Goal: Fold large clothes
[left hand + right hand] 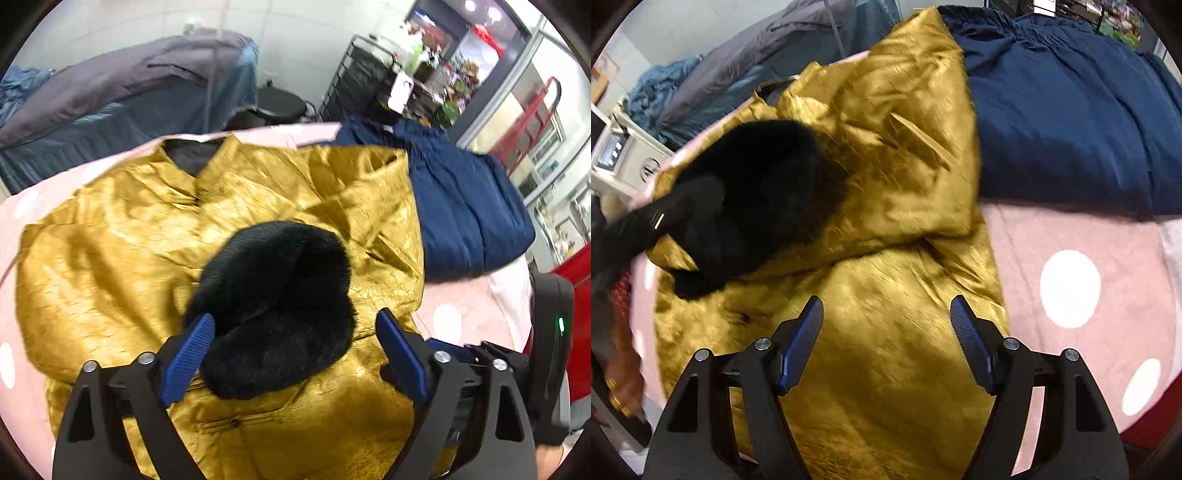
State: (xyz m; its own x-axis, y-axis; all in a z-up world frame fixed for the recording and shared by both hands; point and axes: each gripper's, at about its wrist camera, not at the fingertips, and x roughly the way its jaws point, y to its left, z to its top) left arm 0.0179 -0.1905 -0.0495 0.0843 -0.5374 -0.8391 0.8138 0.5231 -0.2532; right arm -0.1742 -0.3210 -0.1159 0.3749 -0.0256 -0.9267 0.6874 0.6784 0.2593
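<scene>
Two grippers | left gripper [293, 354] jaws wide over black fur cuff [277, 306] | right gripper [886, 343] jaws wide over gold jacket [905, 332] | no readable writing

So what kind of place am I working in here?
Probably a shop or workroom used for folding clothes, not a home: a gold jacket lies on a pink dotted cover, a black drawer cart stands behind, and a glass front is at the right.

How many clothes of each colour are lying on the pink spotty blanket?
Gold: 1, the gold jacket with its black fur cuff
Navy: 1, the navy garment
Total: 2 on the pink blanket
</scene>
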